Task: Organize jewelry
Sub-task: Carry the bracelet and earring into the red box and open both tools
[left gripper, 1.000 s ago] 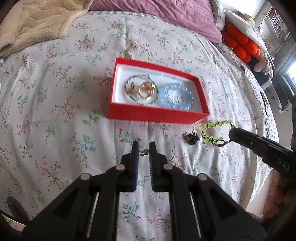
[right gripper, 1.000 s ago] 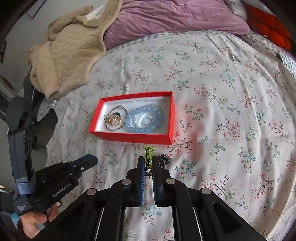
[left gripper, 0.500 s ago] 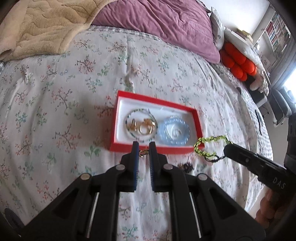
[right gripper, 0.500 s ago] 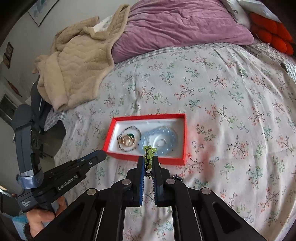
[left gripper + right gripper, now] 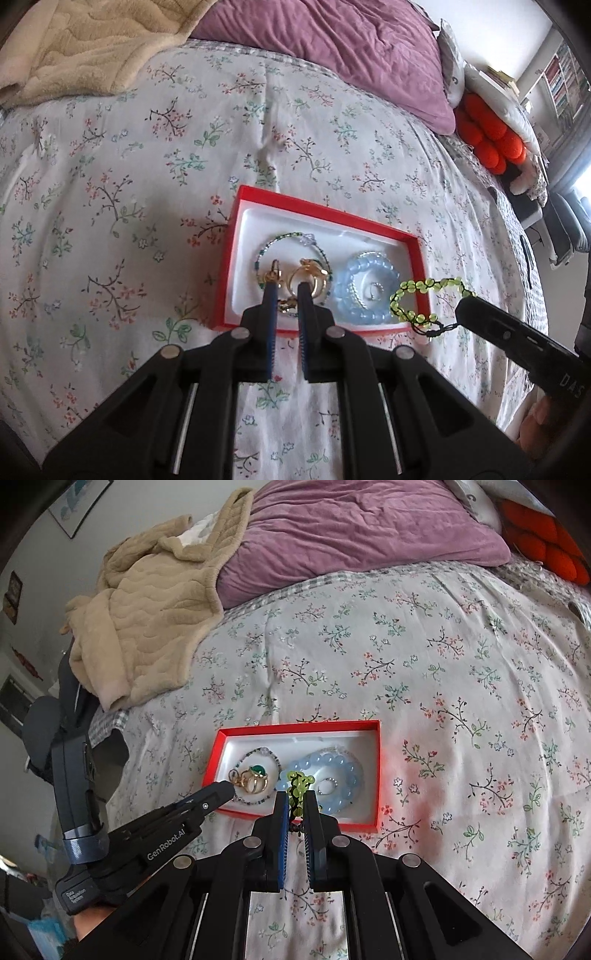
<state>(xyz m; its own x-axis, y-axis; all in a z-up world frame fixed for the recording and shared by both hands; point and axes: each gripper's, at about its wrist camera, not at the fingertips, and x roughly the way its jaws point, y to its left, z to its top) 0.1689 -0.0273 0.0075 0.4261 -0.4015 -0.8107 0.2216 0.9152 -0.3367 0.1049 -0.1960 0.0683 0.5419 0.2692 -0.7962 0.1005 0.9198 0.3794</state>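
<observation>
Red box right under both claws; each one carries a piece now.
Right claw pinches green bracelet over the box's right end; left claw clamps a gold earring over its left end.

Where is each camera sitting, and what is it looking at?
Left wrist: it sits on the left tongs, looking down along them at the red box on the bed; the right tongs carry a green bracelet at the right.
Right wrist: it sits on the right tongs, looking down at the box; the left tongs and part of a hand show at the left.
Both see: the box, the blue bracelet, the flowery sheet.
</observation>
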